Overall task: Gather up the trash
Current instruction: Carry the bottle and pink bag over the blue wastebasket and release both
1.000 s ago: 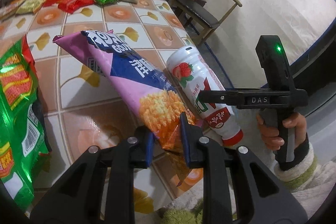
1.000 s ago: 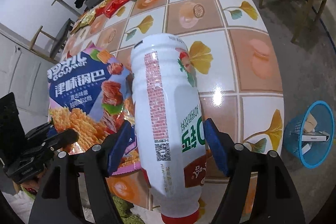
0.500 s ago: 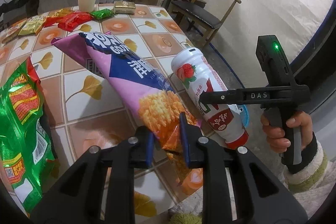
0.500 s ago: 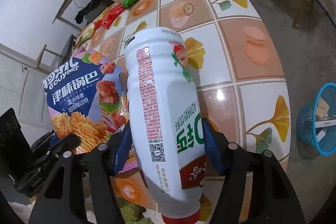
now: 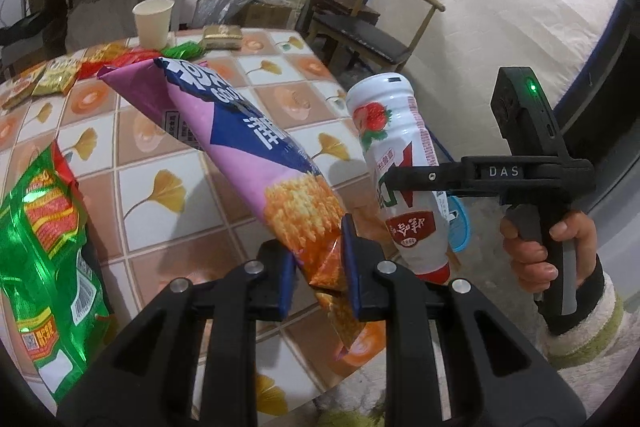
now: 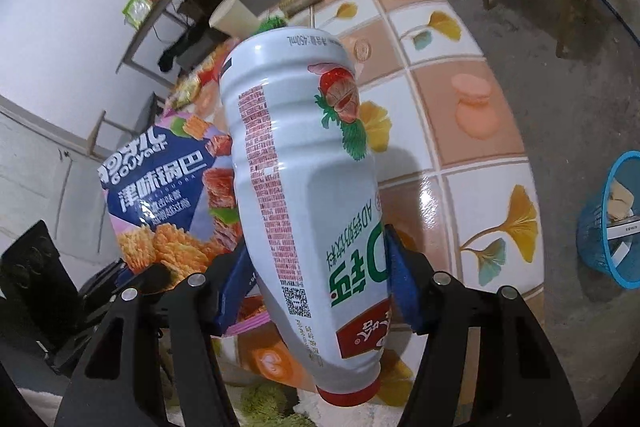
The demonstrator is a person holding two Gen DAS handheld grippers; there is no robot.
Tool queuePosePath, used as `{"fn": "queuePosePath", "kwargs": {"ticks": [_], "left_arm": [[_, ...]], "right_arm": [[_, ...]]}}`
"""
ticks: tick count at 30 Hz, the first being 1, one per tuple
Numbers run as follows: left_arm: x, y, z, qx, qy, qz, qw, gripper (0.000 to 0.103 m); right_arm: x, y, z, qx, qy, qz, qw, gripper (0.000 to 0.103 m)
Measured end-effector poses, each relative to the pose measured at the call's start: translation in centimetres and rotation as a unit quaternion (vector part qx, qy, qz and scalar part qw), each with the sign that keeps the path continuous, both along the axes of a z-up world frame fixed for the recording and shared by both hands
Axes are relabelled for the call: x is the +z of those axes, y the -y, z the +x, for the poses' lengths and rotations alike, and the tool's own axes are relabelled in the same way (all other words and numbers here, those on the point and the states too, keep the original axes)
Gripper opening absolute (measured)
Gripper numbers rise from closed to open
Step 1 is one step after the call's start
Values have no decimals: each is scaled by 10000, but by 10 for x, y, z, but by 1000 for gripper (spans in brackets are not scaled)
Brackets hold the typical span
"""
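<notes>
Tiled table [image 5: 168,187], peach and white squares with yellow leaf prints, filling most of both views. Wooden chair [image 5: 372,27] beyond the far corner, on bare floor. Blue basket [image 6: 604,227] on the floor off the table's right edge, some paper scraps already inside.

Green bag [image 5: 44,247] lying flat at the table's left edge. Purple bag [image 5: 256,151] lifted off the table, slanting up and away, bottom corner pinched in the left gripper [image 5: 318,275]; blue pads pressed close together on the crumpled foil. White bottle [image 6: 304,195] held upside down, red cap toward the camera, strawberry print near the far end, clear of the tabletop; right gripper [image 6: 316,279] clamped on its lower body, one pad on each side, fingers fairly wide around it. Bottle just beside the purple bag, on its right in the left view. Hand [image 5: 540,247] in a pale fleecy cuff wrapped round the right gripper's handle.

Paper cup [image 5: 154,23] upright at the far edge of the table. Gold packet [image 5: 222,37] beside it, then a row of small wrappers [image 5: 120,61], red, green and yellow, along the far left side.
</notes>
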State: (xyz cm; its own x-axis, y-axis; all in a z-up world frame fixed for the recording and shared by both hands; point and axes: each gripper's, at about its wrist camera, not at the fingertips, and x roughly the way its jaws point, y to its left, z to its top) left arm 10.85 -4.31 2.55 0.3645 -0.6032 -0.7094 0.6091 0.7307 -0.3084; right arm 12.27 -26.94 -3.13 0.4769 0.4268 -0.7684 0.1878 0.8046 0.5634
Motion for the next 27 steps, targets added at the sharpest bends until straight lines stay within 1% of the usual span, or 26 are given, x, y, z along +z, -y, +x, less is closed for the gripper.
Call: {"fn": "queuePosePath", "kwargs": {"ticks": [6,9,12,15,16,19,21,22,23,24,25,26,27], "left_arm": [[18,15,-7,-318,194,-143,9992,19],[28,37,-10,-620,221,-167,9977,19],[37,65,-16,-971,269,-206,9947,19],[45,98,-25,-1336,375,-201,9901,19],[46,112,-29,-1479,397,-175,9880,19],[47,159,-37,-1958,392,-39,9799,19],[43,195,-44,-2360,405,106,9709,19],[40,214,-47,-2566,424,218,9653,19],[35,239,-51,-2784,445,398,9586,19],[30,255,-52,-2918,449,504,9541,19],[23,277,-55,-3114,457,655,9469,19],[17,292,-57,-3232,467,759,9421,19],[8,315,-59,-3385,498,942,9349,19]], "right_arm": [[18,27,-33,-487,403,340,9974,60],[22,47,-59,-836,615,504,9933,60],[25,79,-94,-1336,805,612,9859,60],[23,121,-139,-2019,906,588,9734,60],[20,139,-159,-2322,918,579,9666,60],[10,177,-212,-3026,910,589,9469,60],[0,198,-243,-3428,857,585,9336,60],[-9,210,-263,-3674,806,591,9247,60],[-14,217,-273,-3816,766,607,9192,60],[-19,221,-282,-3920,729,626,9150,60],[-29,229,-295,-4092,662,677,9075,60],[-36,233,-303,-4183,631,730,9032,60],[-43,239,-311,-4247,609,783,8999,60]]}}
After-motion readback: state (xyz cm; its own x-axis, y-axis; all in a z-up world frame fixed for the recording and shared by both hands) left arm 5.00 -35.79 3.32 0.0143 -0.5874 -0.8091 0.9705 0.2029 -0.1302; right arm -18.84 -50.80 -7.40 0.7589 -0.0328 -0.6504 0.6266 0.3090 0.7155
